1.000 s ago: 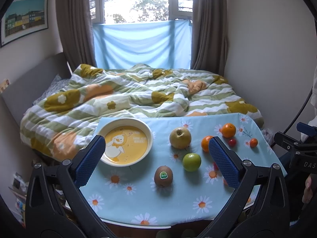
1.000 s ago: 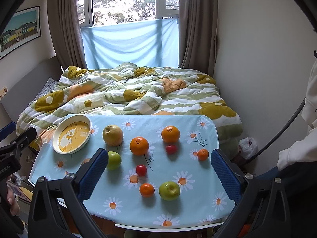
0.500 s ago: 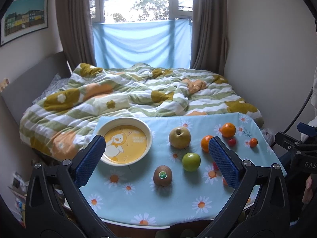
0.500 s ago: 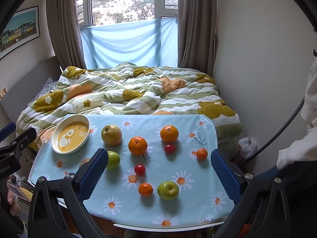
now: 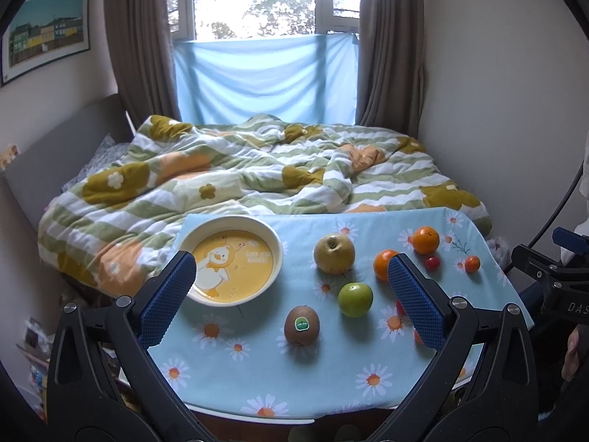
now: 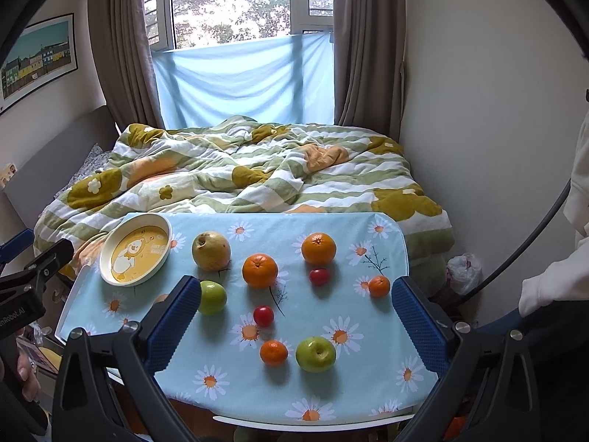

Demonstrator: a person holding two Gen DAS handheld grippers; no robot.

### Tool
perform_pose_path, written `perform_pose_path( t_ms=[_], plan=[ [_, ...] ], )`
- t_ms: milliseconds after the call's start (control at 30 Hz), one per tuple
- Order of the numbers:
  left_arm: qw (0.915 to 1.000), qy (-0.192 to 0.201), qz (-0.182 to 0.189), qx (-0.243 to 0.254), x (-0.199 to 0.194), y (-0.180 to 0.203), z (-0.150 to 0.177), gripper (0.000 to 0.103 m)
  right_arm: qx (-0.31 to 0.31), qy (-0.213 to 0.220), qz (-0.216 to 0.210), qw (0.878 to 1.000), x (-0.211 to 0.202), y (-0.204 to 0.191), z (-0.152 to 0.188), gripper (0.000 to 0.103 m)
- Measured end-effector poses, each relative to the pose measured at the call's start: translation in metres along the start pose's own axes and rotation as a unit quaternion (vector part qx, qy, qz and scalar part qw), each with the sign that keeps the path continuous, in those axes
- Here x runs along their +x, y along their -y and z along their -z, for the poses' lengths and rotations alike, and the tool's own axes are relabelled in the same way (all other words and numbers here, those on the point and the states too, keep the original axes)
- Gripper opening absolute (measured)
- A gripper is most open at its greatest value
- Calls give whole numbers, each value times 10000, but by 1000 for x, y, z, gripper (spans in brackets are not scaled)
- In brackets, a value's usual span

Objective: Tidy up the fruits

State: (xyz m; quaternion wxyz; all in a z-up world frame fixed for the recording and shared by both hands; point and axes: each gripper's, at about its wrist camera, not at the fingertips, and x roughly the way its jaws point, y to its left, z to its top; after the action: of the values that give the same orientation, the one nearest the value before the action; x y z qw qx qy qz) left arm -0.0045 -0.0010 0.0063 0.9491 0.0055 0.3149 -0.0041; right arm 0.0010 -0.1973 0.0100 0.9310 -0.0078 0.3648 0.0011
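I'm holding both the left gripper (image 5: 291, 287) and right gripper (image 6: 296, 300) released; the kiwi (image 5: 301, 325) is standing upright at lower centre, sticker facing me.

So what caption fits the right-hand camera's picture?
Open right gripper hovering over scattered fruit and an empty duck bowl on a daisy tablecloth.

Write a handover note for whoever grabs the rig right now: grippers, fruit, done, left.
Left gripper: open, empty, hovering over the near side of the table.
Right gripper: open, empty, hovering too.
Duck plate: far left of the tablecloth, nothing in it.
Fruit, all loose on the cloth: pear, kiwi, two green apples, two oranges, two small mandarins, two cherry tomatoes.
Done: nothing sorted yet.
Left: everything. The kiwi and the nearer green apple lie closest to the left gripper, probably a sensible start.
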Motion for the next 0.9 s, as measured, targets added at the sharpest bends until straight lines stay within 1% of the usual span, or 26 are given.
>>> perform_pose_path(
  t_ms=[100,200,267,367,400,467,567,700,800,900],
  plan=[
    [10000,-56,-6,-32,1,-3,-2,103,-98,-57,-64,9999,1,-2,-1,103],
    [9998,-153,-149,-35,6,-7,1,103,-235,-74,-31,9997,4,-2,-1,103],
    [9994,-319,-132,-44,13,-9,6,103,-322,-111,-19,9994,9,0,1,103],
    [9980,-575,-273,-9,26,-12,21,103,-431,-220,-147,9987,20,1,10,103],
    [9975,-649,-264,11,30,-13,27,103,-445,-249,-175,9985,23,3,15,103],
    [9964,-822,-210,9,41,-15,39,103,-448,-359,-262,9980,31,4,25,103],
    [9942,-1077,-59,43,59,-17,56,103,-347,-648,-343,9967,48,2,42,103],
    [9909,-1309,146,271,84,-17,71,103,-205,-867,-350,9954,66,-2,66,103],
    [9873,-1474,356,469,106,-15,81,103,10,-1037,-331,9941,79,-7,81,103],
    [9814,-1706,665,575,127,-14,89,103,246,-1170,-267,9925,91,-11,96,103]
  ],
)
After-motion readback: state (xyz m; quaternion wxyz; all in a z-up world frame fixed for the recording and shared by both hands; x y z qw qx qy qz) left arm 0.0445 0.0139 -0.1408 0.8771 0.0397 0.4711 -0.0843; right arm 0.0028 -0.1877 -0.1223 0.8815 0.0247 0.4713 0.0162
